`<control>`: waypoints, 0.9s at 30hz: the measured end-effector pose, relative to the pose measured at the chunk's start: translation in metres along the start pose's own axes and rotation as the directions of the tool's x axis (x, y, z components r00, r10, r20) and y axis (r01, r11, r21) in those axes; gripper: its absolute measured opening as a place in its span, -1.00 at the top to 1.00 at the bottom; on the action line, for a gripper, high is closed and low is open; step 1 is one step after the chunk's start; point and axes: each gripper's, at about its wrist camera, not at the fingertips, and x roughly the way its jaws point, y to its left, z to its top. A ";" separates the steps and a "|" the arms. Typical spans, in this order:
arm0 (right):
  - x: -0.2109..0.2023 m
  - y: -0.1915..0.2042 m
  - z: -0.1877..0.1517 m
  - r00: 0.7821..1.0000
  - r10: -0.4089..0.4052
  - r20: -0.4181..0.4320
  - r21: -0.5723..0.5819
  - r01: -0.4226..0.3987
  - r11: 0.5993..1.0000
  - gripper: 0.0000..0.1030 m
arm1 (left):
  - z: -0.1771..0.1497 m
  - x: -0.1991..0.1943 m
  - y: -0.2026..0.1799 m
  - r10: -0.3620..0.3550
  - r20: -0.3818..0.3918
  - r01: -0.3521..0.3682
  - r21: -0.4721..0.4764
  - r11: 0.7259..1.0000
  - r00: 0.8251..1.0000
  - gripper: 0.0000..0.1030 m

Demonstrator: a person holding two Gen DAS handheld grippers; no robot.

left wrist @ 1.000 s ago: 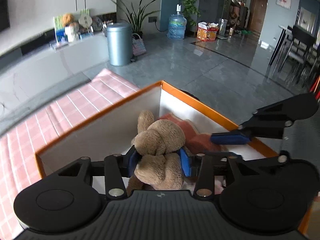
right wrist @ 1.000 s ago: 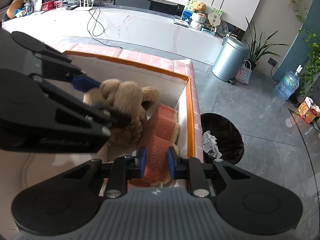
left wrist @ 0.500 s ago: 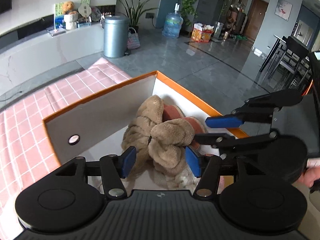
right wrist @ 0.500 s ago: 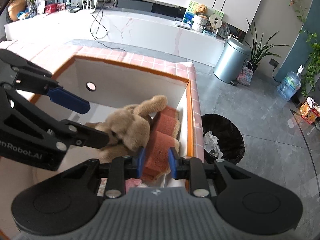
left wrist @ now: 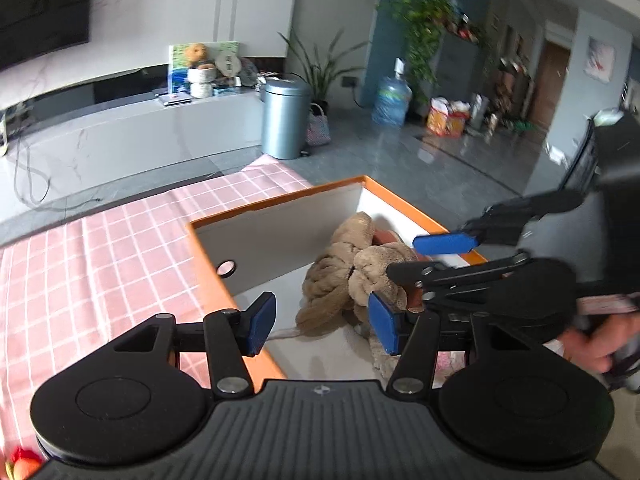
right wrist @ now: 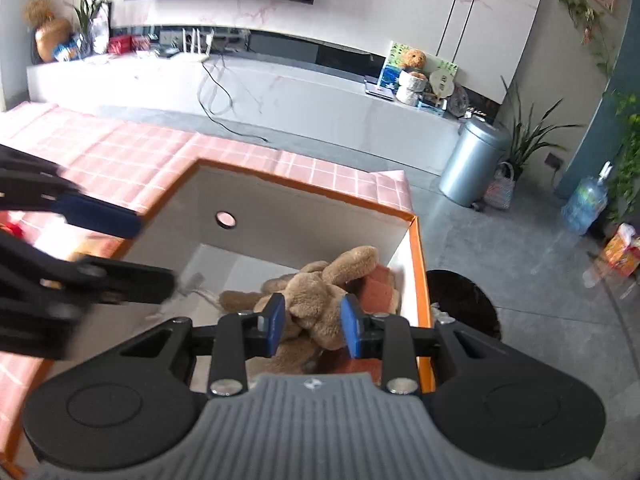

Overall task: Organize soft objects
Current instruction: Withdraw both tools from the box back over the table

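Both the left hand-held gripper (left wrist: pixel 322 326) and the right one (right wrist: pixel 312 326) have just opened, releasing the brown plush toy (right wrist: pixel 316 304) and the red sponge (right wrist: pixel 376 292).

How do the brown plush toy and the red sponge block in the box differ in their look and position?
The brown plush toy is furry and floppy, with limp limbs; the red sponge block is flat-sided with a coarse, porous surface. The plush toy sprawls toward the box's middle and shows almost fully; the sponge block sits against the orange-rimmed box wall, partly covered by the toy. Both are soft things lying together in one corner of the box.
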 end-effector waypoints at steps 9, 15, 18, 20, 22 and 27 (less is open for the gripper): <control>0.033 -0.007 -0.012 0.990 -0.004 -0.142 0.064 0.013 0.998 0.95 | -0.012 -0.021 0.019 0.004 0.027 -0.002 -0.093 0.996 1.000 -0.24; 0.035 -0.007 -0.013 0.985 -0.012 -0.175 0.059 0.022 0.998 0.89 | -0.023 -0.029 0.022 0.005 0.029 -0.002 -0.121 0.993 1.000 -0.24; 0.025 -0.004 -0.011 0.986 0.002 -0.169 0.078 0.011 0.997 0.87 | -0.029 -0.038 0.021 0.024 0.040 -0.019 -0.120 0.993 0.999 -0.25; 0.014 0.000 -0.012 0.988 -0.006 -0.157 0.074 0.018 0.997 0.85 | -0.032 -0.043 0.020 0.041 0.056 -0.034 -0.117 0.993 0.998 -0.25; 0.002 0.003 -0.014 0.991 -0.015 -0.130 0.092 0.027 0.995 0.64 | -0.036 -0.051 0.019 0.064 0.090 -0.053 -0.114 0.992 0.994 -0.25; -0.039 0.020 -0.020 1.000 -0.021 -0.020 0.149 0.024 0.989 0.43 | -0.045 -0.069 0.020 0.146 0.146 -0.129 -0.122 0.984 0.978 -0.25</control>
